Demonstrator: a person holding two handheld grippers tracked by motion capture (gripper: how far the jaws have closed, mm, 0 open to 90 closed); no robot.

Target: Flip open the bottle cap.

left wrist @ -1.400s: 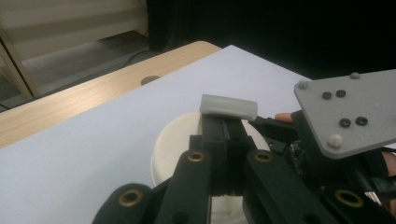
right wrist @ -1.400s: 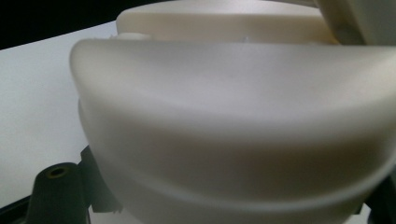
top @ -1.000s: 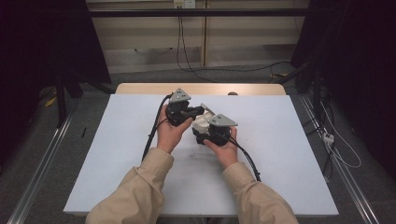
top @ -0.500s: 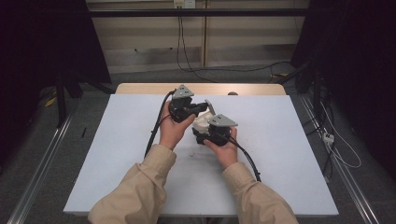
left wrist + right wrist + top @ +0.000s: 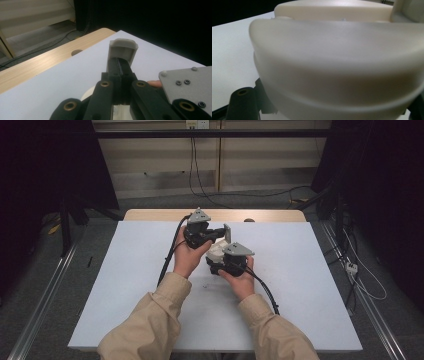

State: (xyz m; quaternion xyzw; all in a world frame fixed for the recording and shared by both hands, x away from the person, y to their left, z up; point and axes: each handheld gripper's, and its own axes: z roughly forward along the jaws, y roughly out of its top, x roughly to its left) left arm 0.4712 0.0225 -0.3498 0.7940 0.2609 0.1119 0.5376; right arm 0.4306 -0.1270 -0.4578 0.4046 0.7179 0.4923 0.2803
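Observation:
In the high view both hands meet over the middle of the white table point(image 5: 300, 285). My left gripper point(image 5: 222, 234) points to the right and is shut on a small flat grey-white piece point(image 5: 227, 232) that stands upright. In the left gripper view my left gripper point(image 5: 120, 68) pinches that piece point(image 5: 123, 48) by its lower end, its rounded cap above the tips. My right gripper point(image 5: 220, 259) sits just below and to the right, shut on a cream rounded part point(image 5: 215, 251). That cream part point(image 5: 332, 62) looms close and blurred in the right gripper view and hides the jaws' tips.
A wooden strip point(image 5: 270, 215) with a round hole point(image 5: 248, 220) runs along the table's far edge. Black cables point(image 5: 167, 260) trail from both grippers across the board. Dark curtains, floor rails and loose floor cables point(image 5: 360, 280) surround the table. The right gripper's grey plate point(image 5: 187, 80) shows close beside the left jaws.
The left gripper has edged slightly right and away, bringing the small piece beside the cream part. The right hand has kept still.

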